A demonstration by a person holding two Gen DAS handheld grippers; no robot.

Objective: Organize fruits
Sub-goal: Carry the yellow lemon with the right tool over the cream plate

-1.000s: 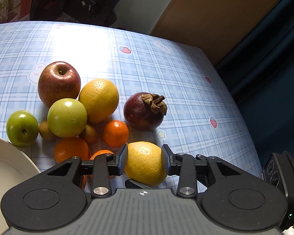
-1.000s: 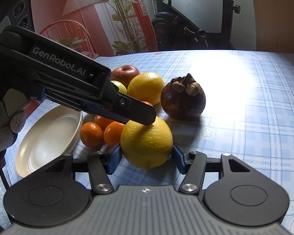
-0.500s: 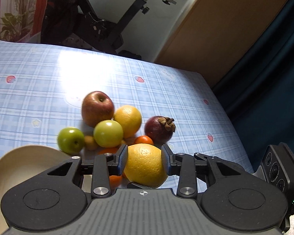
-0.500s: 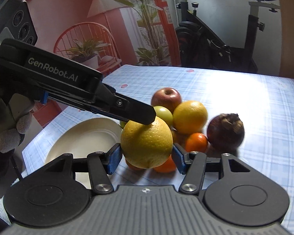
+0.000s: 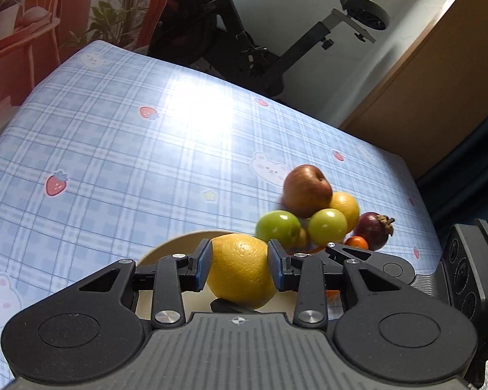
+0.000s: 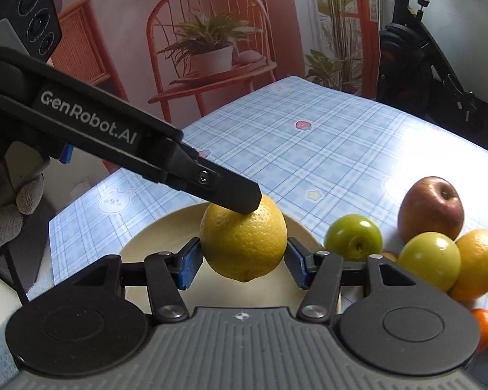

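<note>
Both grippers on one yellow citrus fruit (image 6: 243, 240), held in the air directly over the cream plate (image 6: 140, 243).

Left gripper (image 5: 239, 265): fingers clamped on the fruit's sides, pads pressed into the peel. Right gripper (image 6: 240, 261): fingers wider apart, blue pads just at the fruit's left and right flanks; contact looks light, can't confirm real squeeze. In the right wrist view, one left finger (image 6: 234, 193) pressing on the fruit's top.

Key relation: plate straight below the fruit, so next move likely a short drop, then release. Fruit's pointed tip facing down, long axis roughly vertical, so may roll once set down.

Rest of the pile to the right of the plate on the counter (image 6: 325, 149): red apple (image 6: 431, 209), two green apples (image 6: 353, 237), orange (image 6: 481, 263), small tangerine (image 6: 484, 326), dark purple mangosteen (image 5: 372, 229). Well clear of the drop spot.
</note>
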